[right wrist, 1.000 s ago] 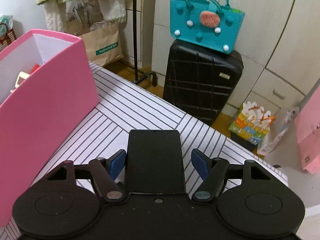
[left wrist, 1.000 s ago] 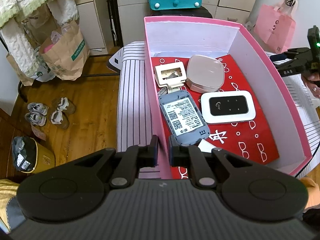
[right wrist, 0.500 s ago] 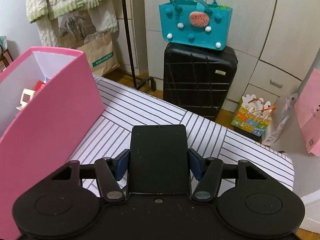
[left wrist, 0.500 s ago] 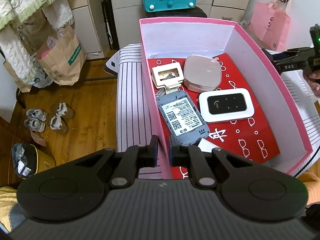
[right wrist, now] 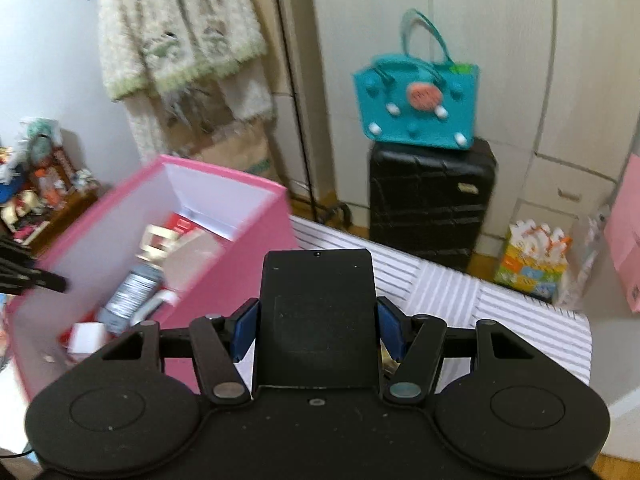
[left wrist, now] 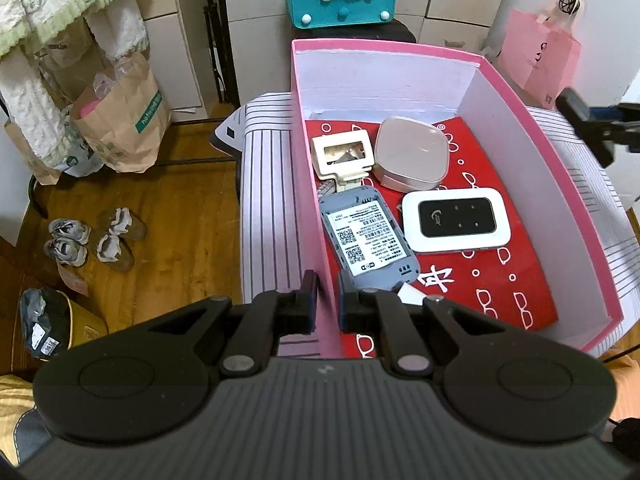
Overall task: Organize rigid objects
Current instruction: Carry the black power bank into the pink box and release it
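Observation:
My left gripper [left wrist: 327, 300] is shut on the near left wall of a pink box [left wrist: 310, 184] with a red lining. In the box lie a grey router with a label [left wrist: 370, 238], a white pocket router [left wrist: 456, 220], a beige rounded case [left wrist: 412, 152] and a cream holder with keys [left wrist: 344, 156]. My right gripper [right wrist: 318, 320] is shut on a flat black device [right wrist: 318, 312], held above the striped table to the right of the box [right wrist: 260, 216]. The right gripper shows at the right edge of the left wrist view [left wrist: 592, 128].
The box stands on a table with a striped cloth [left wrist: 268, 200]. A black suitcase [right wrist: 428, 200] with a teal bag [right wrist: 416, 104] stands behind it. Paper bags [left wrist: 120, 120] and shoes [left wrist: 92, 236] are on the wooden floor to the left. A pink bag [left wrist: 540, 60] hangs at right.
My right gripper has risen and swung left with the black device, so the box interior now shows in its view. The left gripper still holds the box wall.

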### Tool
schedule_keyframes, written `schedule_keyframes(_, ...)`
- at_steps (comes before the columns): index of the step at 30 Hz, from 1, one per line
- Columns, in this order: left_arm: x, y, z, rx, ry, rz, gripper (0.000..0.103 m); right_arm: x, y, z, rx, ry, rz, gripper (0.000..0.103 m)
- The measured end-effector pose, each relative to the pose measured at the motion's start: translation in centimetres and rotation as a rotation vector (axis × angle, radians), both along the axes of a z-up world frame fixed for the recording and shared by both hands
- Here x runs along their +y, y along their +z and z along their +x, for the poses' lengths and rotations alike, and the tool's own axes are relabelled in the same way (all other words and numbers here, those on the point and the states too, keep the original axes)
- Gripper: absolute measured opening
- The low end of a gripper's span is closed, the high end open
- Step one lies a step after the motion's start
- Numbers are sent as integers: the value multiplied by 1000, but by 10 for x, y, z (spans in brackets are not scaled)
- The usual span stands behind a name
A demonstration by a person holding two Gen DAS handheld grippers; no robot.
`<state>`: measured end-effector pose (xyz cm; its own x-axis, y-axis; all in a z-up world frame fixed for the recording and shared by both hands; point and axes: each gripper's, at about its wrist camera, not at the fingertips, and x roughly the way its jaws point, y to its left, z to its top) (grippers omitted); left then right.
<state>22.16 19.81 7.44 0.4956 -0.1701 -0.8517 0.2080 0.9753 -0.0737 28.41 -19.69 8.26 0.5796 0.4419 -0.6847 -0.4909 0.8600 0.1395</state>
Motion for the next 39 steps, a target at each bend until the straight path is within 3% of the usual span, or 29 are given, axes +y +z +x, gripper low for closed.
schedule_keyframes(6,-7,1,-3,-18,-12,30,9,36,28,-27,-34,115,17,66)
schedule_keyframes(13,-12,1,-8,-47,-31,77,8,94,34,-39,-27,254,6,66)
schedule_keyframes(27,-4,0,-11,-63,-33,30,9,185,3,-18,94,359,-82,66)
schedule_keyframes(39,0,0,-11,-66,-53,9,10,227,-29,8,156,366,-187,66)
